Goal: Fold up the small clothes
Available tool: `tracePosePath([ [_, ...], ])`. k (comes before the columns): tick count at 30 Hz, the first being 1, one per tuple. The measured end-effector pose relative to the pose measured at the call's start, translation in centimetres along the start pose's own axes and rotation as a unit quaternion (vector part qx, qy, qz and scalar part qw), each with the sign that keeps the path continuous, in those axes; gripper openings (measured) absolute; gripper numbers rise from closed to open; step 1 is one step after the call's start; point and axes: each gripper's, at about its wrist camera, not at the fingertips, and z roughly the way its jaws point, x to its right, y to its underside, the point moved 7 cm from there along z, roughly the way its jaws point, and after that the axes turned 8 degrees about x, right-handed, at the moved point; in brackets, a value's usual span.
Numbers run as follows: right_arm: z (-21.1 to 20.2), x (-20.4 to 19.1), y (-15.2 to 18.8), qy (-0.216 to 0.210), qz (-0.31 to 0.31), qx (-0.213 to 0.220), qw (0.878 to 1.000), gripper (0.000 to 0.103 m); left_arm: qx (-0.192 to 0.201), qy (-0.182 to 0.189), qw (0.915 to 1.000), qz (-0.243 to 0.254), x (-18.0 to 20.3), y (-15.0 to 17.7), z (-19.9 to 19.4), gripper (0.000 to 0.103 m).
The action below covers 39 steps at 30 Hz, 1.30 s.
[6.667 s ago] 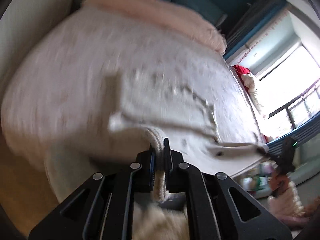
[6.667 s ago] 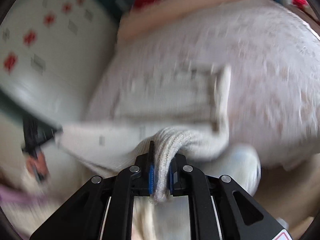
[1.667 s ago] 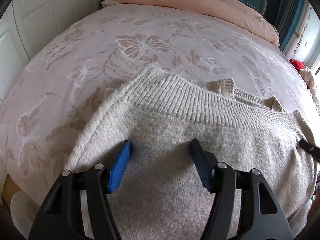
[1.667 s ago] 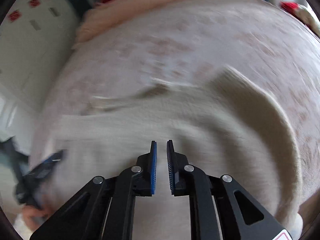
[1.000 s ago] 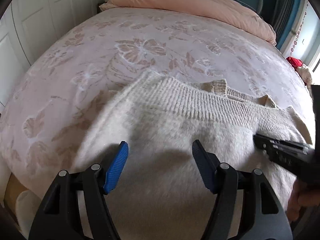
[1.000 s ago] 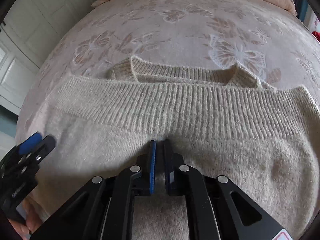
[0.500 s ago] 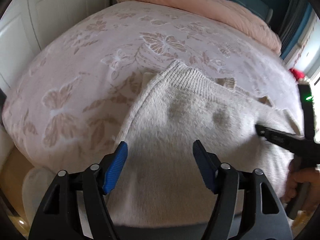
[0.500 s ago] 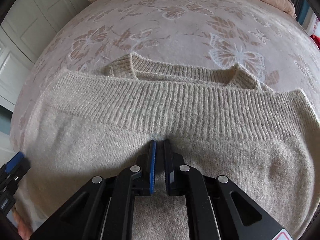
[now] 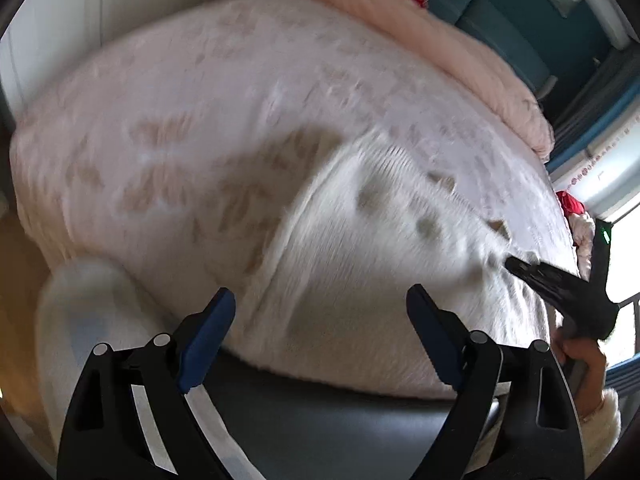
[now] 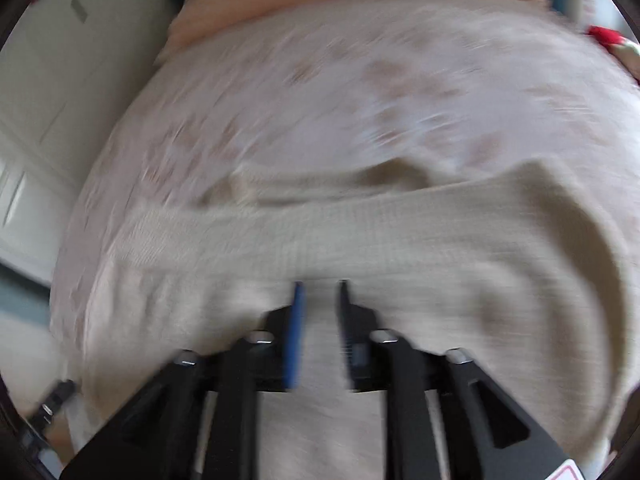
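Note:
A beige knit sweater [image 9: 360, 264] lies folded on the pink butterfly-print bed [image 9: 168, 128]. My left gripper [image 9: 320, 312] is open and empty, held above the sweater's near left edge. The right gripper shows at the right of this view [image 9: 516, 266], lying on the sweater. In the right wrist view the sweater [image 10: 400, 240] fills the lower half, ribbed hem on top. My right gripper [image 10: 320, 292] hovers over its middle with the jaws slightly parted and nothing between them. Both views are motion-blurred.
A peach blanket [image 9: 460, 52] lies bunched at the bed's far end. A white wardrobe [image 10: 60, 80] stands to the left of the bed. A white slipper [image 9: 88, 320] sits on the wooden floor below the bed's near edge.
My left gripper pulled back and to the left, off the sweater toward the bed's edge. My right gripper's jaws parted slightly and it lifted back from the sweater's middle.

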Motion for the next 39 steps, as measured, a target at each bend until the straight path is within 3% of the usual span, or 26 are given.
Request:
tracePosePath([
  [2,-2.3,5.1,-0.8,0.039,0.03,0.034,0.998,0.051,0.018,0.004,0.9997,0.015,0.7,-1.8,0.2,0.089],
  [5,-3.5,12.0,-1.8,0.097,0.066,0.042,0.992,0.054,0.027,0.01,0.9993,0.025,1.8,-5.0,2.7,0.091],
  [7,-3.4,14.6,-2.7,0.102,0.077,0.041,0.991,0.056,0.019,0.009,0.9992,0.034,3.0,-7.1,6.0,0.093],
  [11,-0.4,14.4,-4.8,0.099,0.02,0.022,0.995,0.072,-0.016,-0.019,0.9983,0.051,4.4,-8.6,12.3,0.093],
  [13,1.6,13.6,-5.0,0.096,-0.003,0.01,0.995,0.072,-0.04,-0.021,0.9977,0.051,4.6,-8.3,14.8,0.088],
  [14,3.0,13.2,-4.8,0.103,-0.018,-0.004,0.994,0.071,-0.055,-0.028,0.9967,0.052,4.4,-8.0,16.0,0.067],
  [15,4.0,12.9,-4.4,0.109,-0.028,-0.015,0.994,0.045,-0.073,-0.043,0.9949,0.056,4.1,-7.7,16.9,0.043],
  [16,4.6,12.4,-4.2,0.102,-0.035,-0.024,0.994,0.027,-0.073,-0.04,0.995,0.055,4.3,-7.8,17.0,0.02],
  [17,4.2,12.0,-4.5,0.097,-0.034,-0.018,0.994,0.01,-0.065,-0.028,0.9961,0.052,4.6,-8.4,16.7,0.008],
  [19,1.1,11.6,-6.5,0.054,-0.005,0.038,0.998,0.009,-0.043,0.001,0.9979,0.048,5.5,-10.5,14.8,0.009],
  [22,-2.7,13.3,-8.2,0.023,0.046,0.091,0.994,0.009,-0.019,0.001,0.9979,0.063,6.2,-12.8,13.5,0.009],
  [24,-1.0,16.2,-7.4,0.03,0.088,0.071,0.993,0.01,-0.033,-0.021,0.9959,0.081,6.0,-12.4,15.3,0.01],
  [26,3.9,18.1,-4.8,0.048,0.102,-0.003,0.994,0.011,-0.062,-0.051,0.9907,0.109,5.3,-10.8,18.5,0.01],
  [27,5.0,18.4,-4.0,0.049,0.1,-0.011,0.994,0.01,-0.084,-0.071,0.9868,0.119,4.5,-9.2,20.6,0.011],
  [28,4.8,18.4,-4.2,0.048,0.094,0.01,0.994,0.011,-0.073,-0.075,0.9872,0.12,4.3,-8.7,21.1,0.012],
  [31,1.8,17.5,-5.4,0.044,0.113,0.026,0.992,0.022,-0.059,-0.064,0.9913,0.098,4.7,-9.2,19.1,0.022],
  [33,-2.4,16.1,-6.1,0.058,0.085,0.078,0.992,0.025,-0.039,-0.053,0.9922,0.105,5.2,-9.8,16.4,0.025],
  [34,-4.2,15.0,-5.7,0.059,0.068,0.094,0.992,0.027,-0.028,-0.052,0.9919,0.113,5.4,-9.7,14.8,0.034],
  [36,-5.2,13.7,-5.3,0.043,0.046,0.097,0.993,0.027,-0.017,-0.038,0.9928,0.112,5.9,-9.2,12.4,0.046],
  [39,-4.6,11.7,-1.5,0.034,0.023,0.057,0.998,0.022,-0.028,-0.002,0.9958,0.087,5.9,-6.2,9.3,0.046],
])
